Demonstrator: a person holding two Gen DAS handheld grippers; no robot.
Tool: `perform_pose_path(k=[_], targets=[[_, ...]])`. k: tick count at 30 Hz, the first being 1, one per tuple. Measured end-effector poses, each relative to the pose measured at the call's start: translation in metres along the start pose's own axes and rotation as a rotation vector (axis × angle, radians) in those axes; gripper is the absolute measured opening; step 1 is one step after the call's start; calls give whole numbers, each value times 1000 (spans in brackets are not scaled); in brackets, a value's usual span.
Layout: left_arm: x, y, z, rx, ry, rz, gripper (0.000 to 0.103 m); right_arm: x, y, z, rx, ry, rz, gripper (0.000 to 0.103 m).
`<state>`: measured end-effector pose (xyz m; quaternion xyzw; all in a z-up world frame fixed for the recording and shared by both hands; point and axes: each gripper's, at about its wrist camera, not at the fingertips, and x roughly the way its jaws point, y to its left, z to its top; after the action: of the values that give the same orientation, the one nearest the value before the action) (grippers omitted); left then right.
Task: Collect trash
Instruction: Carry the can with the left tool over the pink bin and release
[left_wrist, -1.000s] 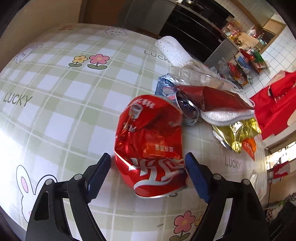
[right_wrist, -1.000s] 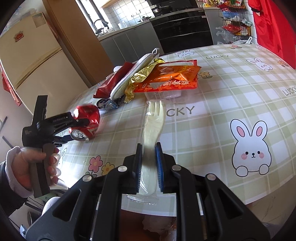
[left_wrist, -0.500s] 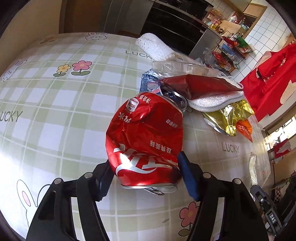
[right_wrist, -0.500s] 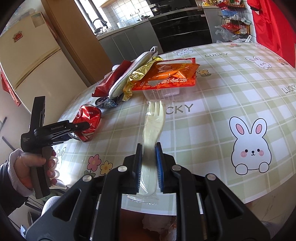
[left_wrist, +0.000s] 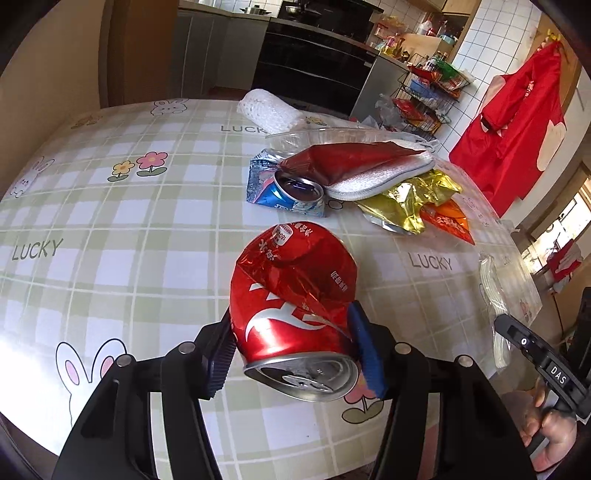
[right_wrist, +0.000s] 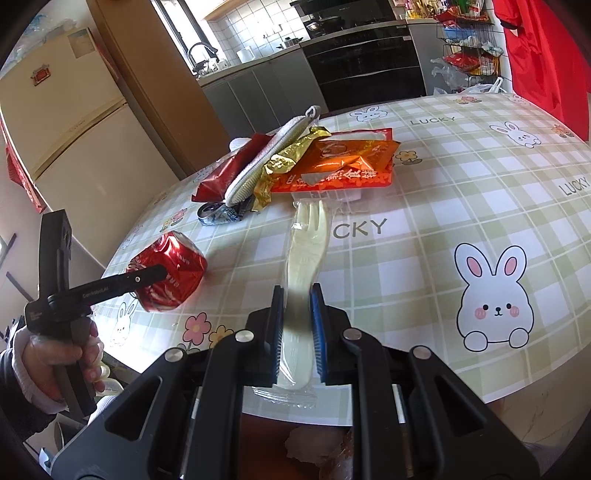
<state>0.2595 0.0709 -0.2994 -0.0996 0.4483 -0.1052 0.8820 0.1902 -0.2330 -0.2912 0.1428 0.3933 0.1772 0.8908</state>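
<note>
A crushed red cola can (left_wrist: 291, 295) hangs just above the checked tablecloth (left_wrist: 110, 229). My left gripper (left_wrist: 291, 332) has it between its jaws, which are closing, and both pads press its sides. The right wrist view shows the same can (right_wrist: 173, 266) off the cloth at the left, above its shadow. My right gripper (right_wrist: 297, 295) is shut on a cream plastic fork (right_wrist: 306, 240) in a clear wrapper, near the table's front edge. More trash lies in a pile: a blue crushed can (left_wrist: 291, 192), a red wrapper (left_wrist: 351, 155), a gold wrapper (left_wrist: 406, 203) and an orange wrapper (right_wrist: 340, 166).
A white padded mitt (left_wrist: 376, 181), a clear plastic tray (left_wrist: 325, 136) and a white foam roll (left_wrist: 269, 110) sit by the pile. Beyond the round table are dark kitchen cabinets (right_wrist: 362, 62), a fridge (right_wrist: 74, 122), a wire rack (left_wrist: 428, 92) and a red apron (left_wrist: 517, 122).
The left gripper's jaws closed onto the red can, rolled and lifted it off the cloth, toward the table's near edge. The right gripper and its fork stayed still.
</note>
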Motion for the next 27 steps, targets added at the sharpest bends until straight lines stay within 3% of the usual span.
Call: perform_pose_path(k=[16, 27], targets=[[-82, -45, -27, 16, -59, -107, 55, -56, 22, -1, -52, -72, 24, 18], [-146, -94, -80, 89, -52, -191, 56, -127, 33, -19, -91, -136, 29, 18]])
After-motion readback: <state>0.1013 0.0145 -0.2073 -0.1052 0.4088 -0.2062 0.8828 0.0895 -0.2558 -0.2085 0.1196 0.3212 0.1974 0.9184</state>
